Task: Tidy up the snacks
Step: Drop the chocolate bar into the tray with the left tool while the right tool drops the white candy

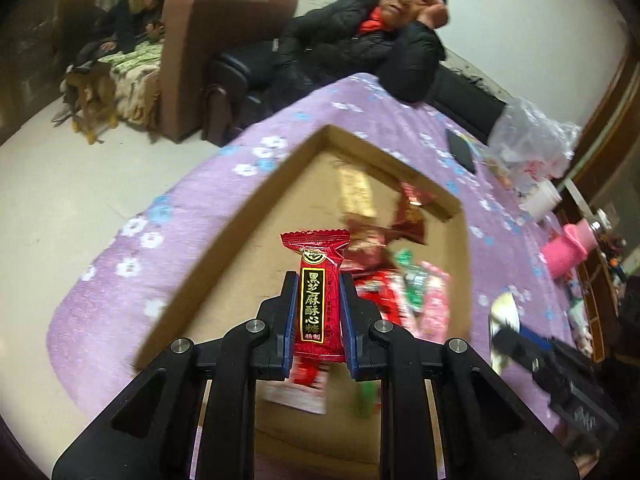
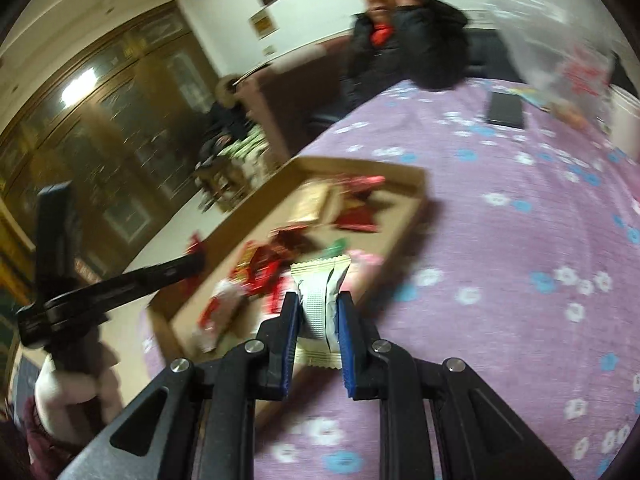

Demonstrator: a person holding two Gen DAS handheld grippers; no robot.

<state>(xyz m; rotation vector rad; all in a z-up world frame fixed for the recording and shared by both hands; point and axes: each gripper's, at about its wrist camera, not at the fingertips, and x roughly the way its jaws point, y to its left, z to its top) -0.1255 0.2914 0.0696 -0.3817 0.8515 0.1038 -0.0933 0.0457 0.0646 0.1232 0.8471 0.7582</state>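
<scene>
My left gripper [image 1: 319,280] is shut on a red candy packet [image 1: 318,300] with gold lettering and holds it upright above a shallow cardboard tray [image 1: 224,256]. The tray holds several mixed snack packets [image 1: 404,280] on its right side. My right gripper [image 2: 319,300] is shut on a white snack packet [image 2: 320,300] over the tray's near right edge [image 2: 404,236]. The left gripper also shows in the right wrist view [image 2: 192,258], blurred, over the tray's left side.
The tray sits on a purple flowered cloth [image 1: 120,264]. A black phone [image 1: 460,150], a clear plastic bag [image 1: 536,136], a white cup [image 1: 540,200] and a pink container [image 1: 572,248] lie at the right. A man in a black jacket [image 1: 380,40] leans on the far edge.
</scene>
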